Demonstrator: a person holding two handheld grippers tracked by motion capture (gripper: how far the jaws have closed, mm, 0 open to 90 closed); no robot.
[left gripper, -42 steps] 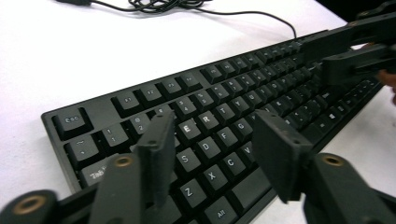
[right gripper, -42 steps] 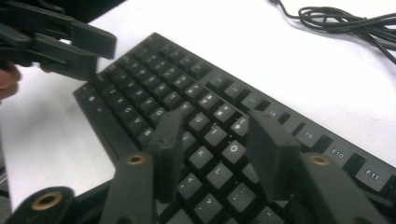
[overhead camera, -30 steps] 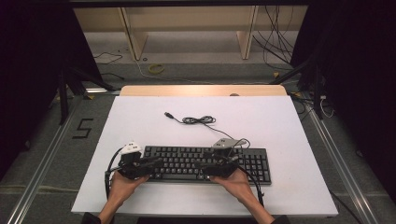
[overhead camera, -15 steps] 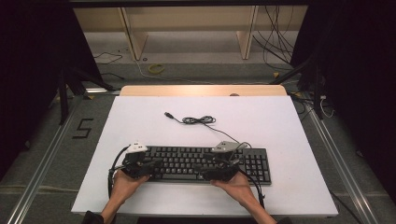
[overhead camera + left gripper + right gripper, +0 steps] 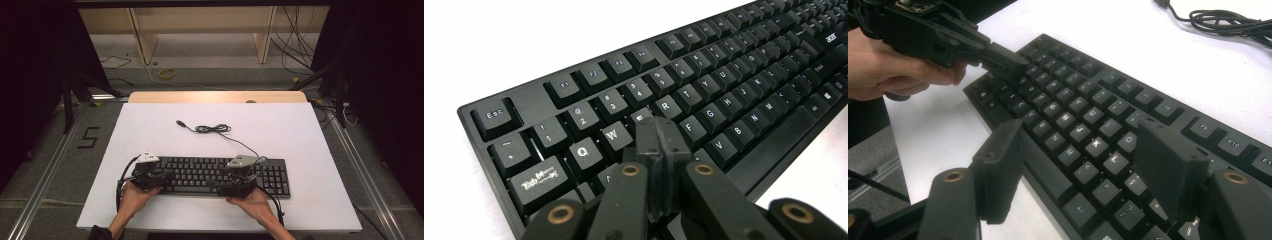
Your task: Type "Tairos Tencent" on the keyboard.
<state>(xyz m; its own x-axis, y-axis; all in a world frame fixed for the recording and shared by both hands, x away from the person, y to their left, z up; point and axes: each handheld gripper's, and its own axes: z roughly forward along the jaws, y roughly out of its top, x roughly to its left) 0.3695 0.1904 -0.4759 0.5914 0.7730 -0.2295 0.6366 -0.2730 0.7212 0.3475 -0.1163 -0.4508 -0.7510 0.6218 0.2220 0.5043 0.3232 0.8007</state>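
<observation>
A black keyboard [image 5: 215,175] lies flat along the near part of the white table [image 5: 280,130]. My left gripper [image 5: 165,176] is over its left end. In the left gripper view its jaws [image 5: 658,145] are pressed together with nothing between them, tips down by the E key of the keyboard [image 5: 734,80]. My right gripper [image 5: 225,188] hovers at the keyboard's front edge, right of centre. In the right gripper view it [image 5: 1083,160] stands open, its fingers [image 5: 998,165] straddling keys of the keyboard [image 5: 1083,110]. The left gripper [image 5: 1003,60] shows farther off, shut.
The keyboard's black cable [image 5: 214,129] lies coiled behind it and ends in a USB plug [image 5: 180,122]. A wooden strip [image 5: 217,96] borders the table's far edge. Beyond it are shelf legs and loose cables on the floor.
The right gripper has slid slightly toward the near edge and leftward. The left gripper edged a little right at first. The keyboard has stayed put.
</observation>
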